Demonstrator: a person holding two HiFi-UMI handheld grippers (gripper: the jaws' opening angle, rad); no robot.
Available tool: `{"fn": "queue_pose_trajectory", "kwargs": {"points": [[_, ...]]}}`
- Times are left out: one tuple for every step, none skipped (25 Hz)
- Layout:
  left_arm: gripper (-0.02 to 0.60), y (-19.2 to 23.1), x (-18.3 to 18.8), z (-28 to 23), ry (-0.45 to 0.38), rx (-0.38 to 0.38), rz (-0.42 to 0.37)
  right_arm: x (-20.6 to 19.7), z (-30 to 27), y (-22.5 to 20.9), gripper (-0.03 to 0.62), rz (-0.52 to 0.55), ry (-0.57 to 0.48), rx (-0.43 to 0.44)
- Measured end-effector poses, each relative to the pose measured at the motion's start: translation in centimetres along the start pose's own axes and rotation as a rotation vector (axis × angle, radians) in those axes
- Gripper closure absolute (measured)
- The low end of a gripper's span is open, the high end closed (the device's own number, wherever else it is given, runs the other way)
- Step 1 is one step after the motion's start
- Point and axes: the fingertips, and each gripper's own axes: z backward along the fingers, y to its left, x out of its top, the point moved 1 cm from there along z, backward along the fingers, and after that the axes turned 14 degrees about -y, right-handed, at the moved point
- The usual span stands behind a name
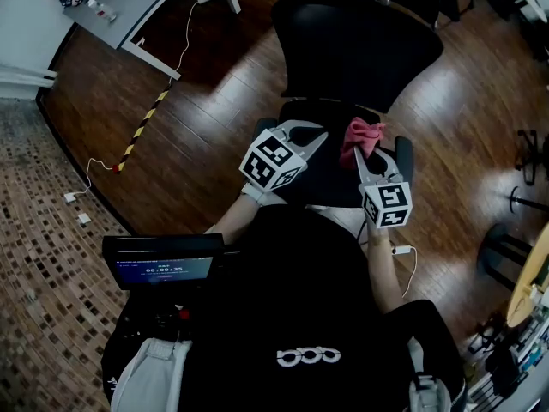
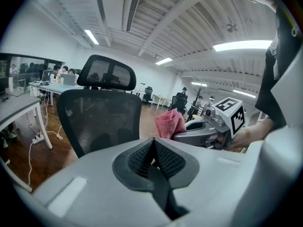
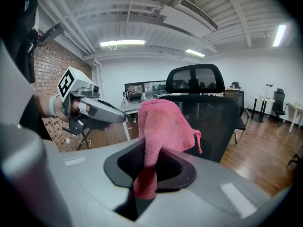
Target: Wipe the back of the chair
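One pink cloth (image 3: 163,124) sits pinched in the right claw (image 1: 376,157).

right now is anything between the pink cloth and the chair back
Nothing visible does. The right gripper holds the pink cloth in front of the chair back, with only open air between them. The left gripper sits off to the side, shut and empty.

Wood floor (image 1: 223,84) carries black chair (image 1: 356,45), white cable (image 1: 187,33), yellow-black tape strip (image 1: 144,127).
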Motion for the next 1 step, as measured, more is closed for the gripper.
{"fn": "queue_pose_trajectory", "kwargs": {"points": [[0.588,-0.02,0.02,-0.03,0.000,0.000,0.000,-0.02,0.01,-0.04,0.549,-0.001,0.001,0.000]]}}
